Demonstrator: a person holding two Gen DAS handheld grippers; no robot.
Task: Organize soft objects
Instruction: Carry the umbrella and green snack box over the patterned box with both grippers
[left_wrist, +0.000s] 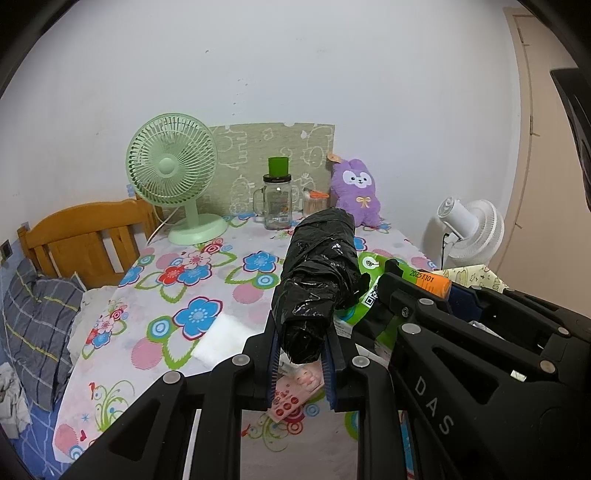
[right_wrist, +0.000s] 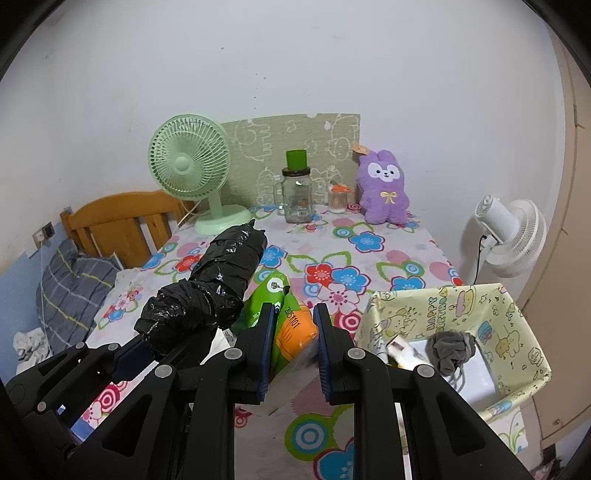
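Note:
My left gripper (left_wrist: 301, 363) is shut on the near end of a black roll of plastic bags (left_wrist: 319, 280), held above the flowered table; the same roll (right_wrist: 207, 291) shows at the left of the right wrist view. My right gripper (right_wrist: 295, 341) is shut on a green and orange soft packet (right_wrist: 291, 328), also seen beside the roll (left_wrist: 373, 291) from the left wrist. A yellow cartoon-print storage box (right_wrist: 517, 314) stands at the table's right, holding a grey cloth (right_wrist: 452, 349) and some white items. A purple plush toy (right_wrist: 384, 188) sits upright at the back.
At the back stand a green desk fan (right_wrist: 192, 166), a glass jar with a green lid (right_wrist: 297, 195) and a small toothpick jar (right_wrist: 338, 199). A white fan (right_wrist: 513, 236) stands right of the table. A wooden bed headboard (left_wrist: 85, 236) and grey pillow lie left. A pink card (left_wrist: 295, 395) lies under the left gripper.

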